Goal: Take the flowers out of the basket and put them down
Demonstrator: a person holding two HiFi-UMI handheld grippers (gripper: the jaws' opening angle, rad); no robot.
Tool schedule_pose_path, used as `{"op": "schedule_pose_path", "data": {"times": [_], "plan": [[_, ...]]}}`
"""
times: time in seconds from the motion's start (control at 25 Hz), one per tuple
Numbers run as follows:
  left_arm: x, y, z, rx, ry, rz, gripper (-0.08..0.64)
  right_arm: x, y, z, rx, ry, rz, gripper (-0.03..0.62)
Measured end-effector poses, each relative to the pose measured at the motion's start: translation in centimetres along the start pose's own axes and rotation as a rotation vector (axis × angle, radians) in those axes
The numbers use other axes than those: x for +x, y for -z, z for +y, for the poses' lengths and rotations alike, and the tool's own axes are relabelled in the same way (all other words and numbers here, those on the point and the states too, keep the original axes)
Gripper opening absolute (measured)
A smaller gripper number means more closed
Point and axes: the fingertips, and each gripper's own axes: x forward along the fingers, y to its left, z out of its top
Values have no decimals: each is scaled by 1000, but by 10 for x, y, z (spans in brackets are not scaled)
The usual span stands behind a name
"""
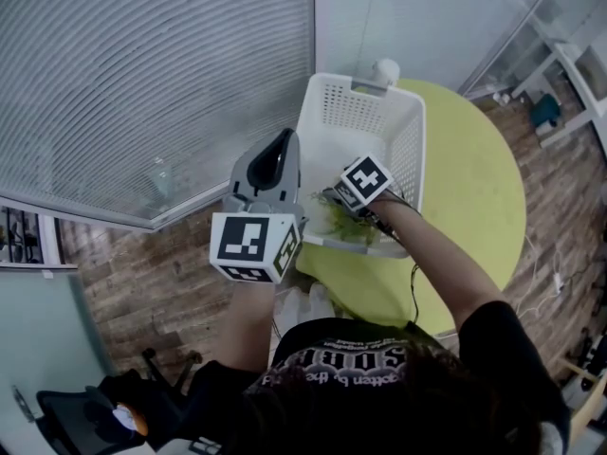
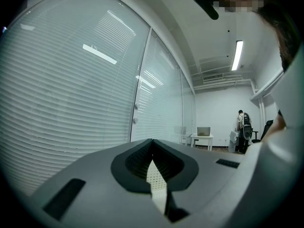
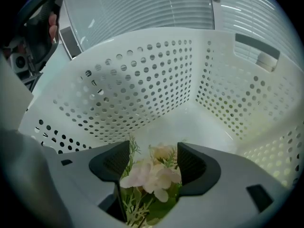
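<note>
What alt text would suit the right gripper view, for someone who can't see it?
Pale pink flowers with green sprigs sit between the open jaws of the right gripper, inside a white basket with perforated walls. Window blinds show above its rim.

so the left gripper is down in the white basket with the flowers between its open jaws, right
Wrong gripper: the right gripper is down in the white basket with the flowers between its open jaws, as the right gripper view shows. The left gripper is outside it.

Pale pink, green-leaved flowers (image 3: 151,174) lie inside the white perforated basket (image 3: 142,80) — near one wall.
</note>
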Motion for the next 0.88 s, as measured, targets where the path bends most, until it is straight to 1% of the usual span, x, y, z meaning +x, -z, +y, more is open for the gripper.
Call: {"op": "schedule_pose_path", "data": {"times": [0.04, 0.2, 0.24, 0.32, 0.4, 0.44, 0.56, 0.64, 0.68, 0.8, 0.88], "plan": [[0, 0, 1, 1, 0, 0, 3, 2, 3, -1, 1, 5, 21, 321], [-1, -2, 4, 0, -1, -8, 3, 11, 17, 0, 35, -17, 104, 317], [-2, -3, 5, -1, -1, -10, 3, 12, 19, -1, 31, -10, 115, 300], [-2, -2, 5, 1, 0, -10, 3, 11, 22, -6, -1, 27, 132, 208], [-2, -2, 3, 1, -1, -11, 3, 6, 26, -10, -32, 72, 155, 87], [-3, -2, 3, 1, -1, -11, 3, 5, 26, -10, -41, 82, 160, 74], [-3, -2, 4, 2, -1, -11, 3, 6, 22, -9, -71, 73, 149, 46], [-4, -2, 5, 3, -1, -11, 3, 2, 17, -10, -71, 85, 140, 38], [-4, -2, 5, 4, -1, -11, 3, 0, 14, -9, -64, 83, 125, 37], [-4, -2, 6, 3, -2, -10, 3, -2, 0, 1, -54, 28, 52, 34], [-3, -2, 6, 2, 0, -9, 3, -7, -7, -2, -59, 40, 19, 34]]}}
